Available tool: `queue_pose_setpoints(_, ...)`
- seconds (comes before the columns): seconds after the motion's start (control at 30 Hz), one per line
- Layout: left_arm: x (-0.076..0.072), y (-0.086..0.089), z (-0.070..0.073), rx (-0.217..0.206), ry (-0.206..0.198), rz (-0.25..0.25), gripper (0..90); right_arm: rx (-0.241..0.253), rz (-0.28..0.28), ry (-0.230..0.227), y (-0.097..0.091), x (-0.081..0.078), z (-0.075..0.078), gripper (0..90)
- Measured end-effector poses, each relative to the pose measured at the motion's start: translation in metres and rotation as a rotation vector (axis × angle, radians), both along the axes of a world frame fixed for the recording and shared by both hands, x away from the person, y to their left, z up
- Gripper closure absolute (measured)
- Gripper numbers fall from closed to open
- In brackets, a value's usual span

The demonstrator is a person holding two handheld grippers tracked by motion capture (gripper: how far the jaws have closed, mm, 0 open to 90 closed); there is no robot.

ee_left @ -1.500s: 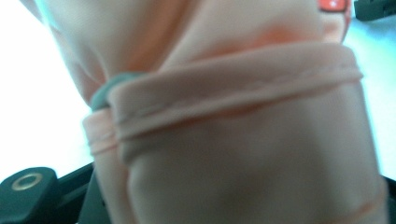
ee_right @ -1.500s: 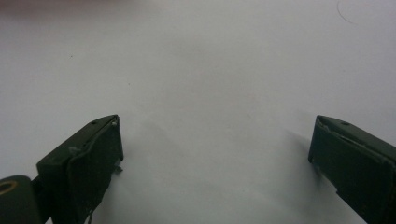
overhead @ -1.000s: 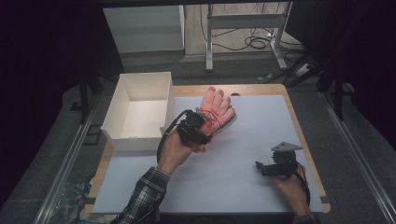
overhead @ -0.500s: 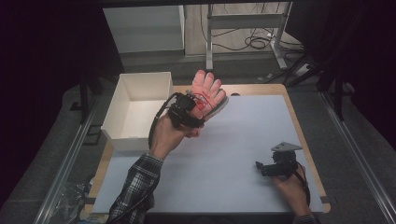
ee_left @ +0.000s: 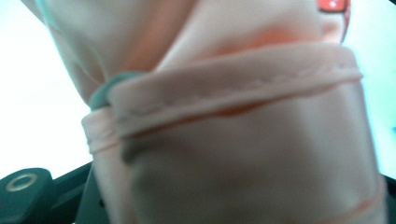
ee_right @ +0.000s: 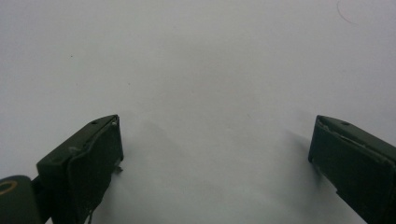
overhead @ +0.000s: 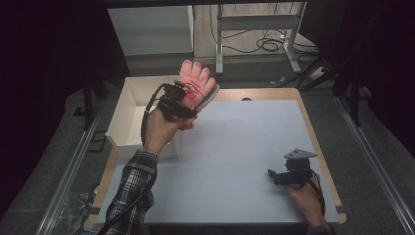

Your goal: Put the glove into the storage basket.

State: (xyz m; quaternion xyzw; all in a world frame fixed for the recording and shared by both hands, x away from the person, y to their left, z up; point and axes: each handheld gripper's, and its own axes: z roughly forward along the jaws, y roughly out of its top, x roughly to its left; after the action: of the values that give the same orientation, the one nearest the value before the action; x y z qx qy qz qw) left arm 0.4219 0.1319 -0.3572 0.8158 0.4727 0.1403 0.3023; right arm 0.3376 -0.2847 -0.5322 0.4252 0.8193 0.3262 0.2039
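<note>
A pink and red glove (overhead: 196, 85) is held up in the air over the right rim of the white box (overhead: 128, 116), fingers pointing away from the person. My left gripper (overhead: 182, 100) is shut on the glove's cuff. In the left gripper view the pink cuff (ee_left: 233, 121) with its stitched hem sits right against the lens and hides the jaws. My right gripper (overhead: 272, 176) rests low over the pale sheet near the table's front right, jaws wide apart with nothing between them; the right gripper view (ee_right: 215, 154) shows bare sheet between its two black jaws.
The open white box stands at the table's left, beside the pale sheet (overhead: 235, 156) that covers the wooden table top (overhead: 303, 105). A metal frame leg and cables (overhead: 264, 44) lie on the floor beyond the far edge.
My left gripper has lifted the glove off the sheet and carried it left and away, up to the box's right rim. The right gripper has stayed where it was.
</note>
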Motion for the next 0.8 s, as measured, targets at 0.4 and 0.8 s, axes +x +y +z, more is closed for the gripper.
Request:
queue_pose_setpoints(0.4,0.008,0.049,0.002,-0.012,-0.009,0.138,48.9,0.0,-0.001,0.0,0.0,0.0,0.0,3.4)
queue_pose_setpoints(0.8,0.008,0.09,-0.014,0.004,-0.01,0.283,47.9,0.0,-0.001,0.001,0.0,0.0,0.0,3.4)
